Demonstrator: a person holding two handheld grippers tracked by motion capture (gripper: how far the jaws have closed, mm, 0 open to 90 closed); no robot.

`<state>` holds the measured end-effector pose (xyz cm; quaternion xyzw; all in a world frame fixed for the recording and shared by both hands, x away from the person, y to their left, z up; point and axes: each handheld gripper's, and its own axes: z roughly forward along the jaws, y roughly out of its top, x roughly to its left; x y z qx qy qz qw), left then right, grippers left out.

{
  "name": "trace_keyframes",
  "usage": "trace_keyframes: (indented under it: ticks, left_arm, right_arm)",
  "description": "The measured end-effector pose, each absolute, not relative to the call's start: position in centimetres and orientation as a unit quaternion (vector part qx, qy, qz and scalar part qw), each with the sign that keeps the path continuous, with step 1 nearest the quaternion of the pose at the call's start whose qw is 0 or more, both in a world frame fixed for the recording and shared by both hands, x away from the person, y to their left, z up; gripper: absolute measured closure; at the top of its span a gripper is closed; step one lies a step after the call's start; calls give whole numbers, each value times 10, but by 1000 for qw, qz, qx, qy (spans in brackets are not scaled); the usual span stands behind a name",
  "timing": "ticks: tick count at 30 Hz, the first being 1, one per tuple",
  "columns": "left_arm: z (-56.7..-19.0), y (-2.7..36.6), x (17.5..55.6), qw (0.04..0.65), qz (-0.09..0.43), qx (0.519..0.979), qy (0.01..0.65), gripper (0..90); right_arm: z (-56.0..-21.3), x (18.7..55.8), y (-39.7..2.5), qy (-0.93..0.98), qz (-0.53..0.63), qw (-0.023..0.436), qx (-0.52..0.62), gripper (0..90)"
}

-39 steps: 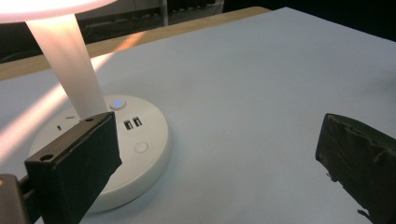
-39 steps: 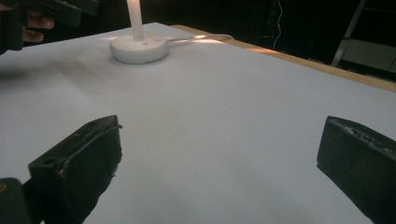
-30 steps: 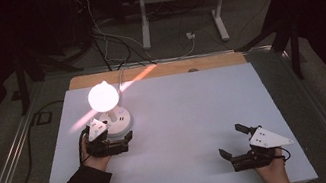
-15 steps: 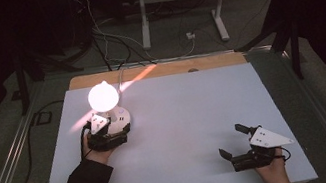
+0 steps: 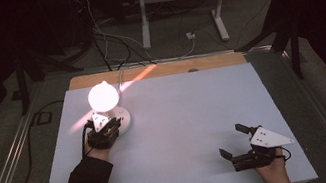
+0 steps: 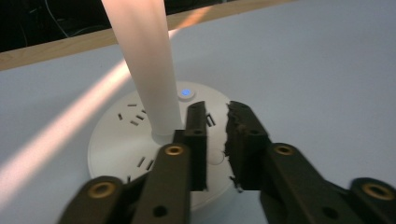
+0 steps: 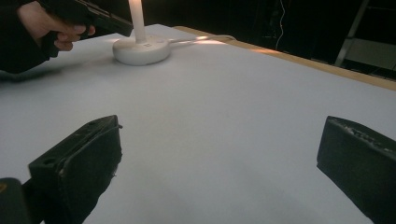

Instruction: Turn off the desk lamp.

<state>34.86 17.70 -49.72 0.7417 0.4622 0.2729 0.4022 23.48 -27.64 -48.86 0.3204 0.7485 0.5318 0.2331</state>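
Forward since a second ago, the left gripper [image 6: 215,140], jaws nearly pressed together, hovers over the lamp base [image 6: 140,140], its lit button [image 6: 186,93] just ahead.

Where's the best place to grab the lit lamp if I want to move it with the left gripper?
Grip the white upright stem just above the round base, coming in level from the person's side. The stem is narrow enough for the jaws; the base looks too wide and flat. The left gripper sits nearly closed over the base.
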Motion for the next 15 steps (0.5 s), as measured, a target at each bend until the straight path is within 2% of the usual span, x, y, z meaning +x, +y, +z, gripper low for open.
trace_keyframes:
  ticks: [3,15]
  left_arm:
    - [-500,176,351,398,268,747,461,897]
    - [-507,177,359,389,254,752,468,900]
  right_arm:
    - [-489,235,-276,749,531,232,321,0]
    - [-489,235,-276,751,530,231,319,0]
